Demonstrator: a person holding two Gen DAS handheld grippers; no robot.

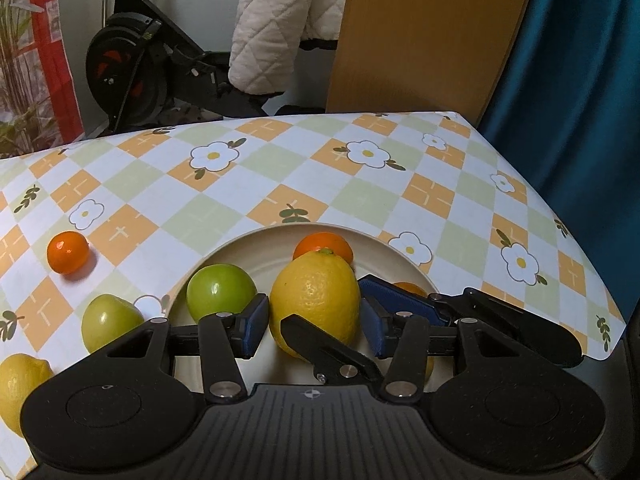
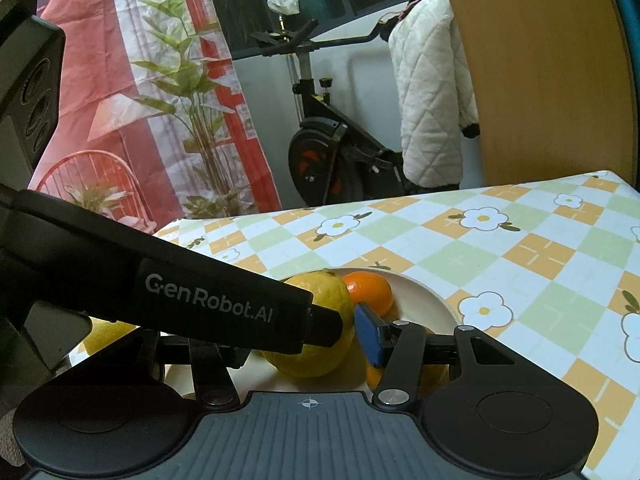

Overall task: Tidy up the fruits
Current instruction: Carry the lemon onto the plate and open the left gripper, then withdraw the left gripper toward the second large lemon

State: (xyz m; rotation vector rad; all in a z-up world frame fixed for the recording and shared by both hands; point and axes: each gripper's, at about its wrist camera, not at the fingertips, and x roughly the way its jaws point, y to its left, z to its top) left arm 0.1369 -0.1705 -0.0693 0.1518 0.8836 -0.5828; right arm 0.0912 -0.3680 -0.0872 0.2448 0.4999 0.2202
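Note:
A large yellow lemon [image 1: 316,292] sits on the cream plate [image 1: 280,236], between the blue pads of my left gripper [image 1: 314,300], which press its two sides. My right gripper [image 1: 322,300] reaches in from the right. One of its fingers crosses the lemon's front and its blue pad [image 1: 400,296] lies against the far right side. In the right wrist view the same lemon [image 2: 320,292] touches that pad [image 2: 370,336]. The left gripper's black casing [image 2: 208,300] hides the other finger. Also on the plate are a green apple [image 1: 220,292] and an orange [image 1: 324,246].
On the flowered tablecloth left of the plate lie an orange [image 1: 68,252], a second green apple [image 1: 108,320] and another lemon [image 1: 20,384]. Another orange [image 1: 408,288] shows behind the right gripper. Beyond the table's far edge stand an exercise bike [image 1: 132,68] and a wooden panel [image 1: 424,36].

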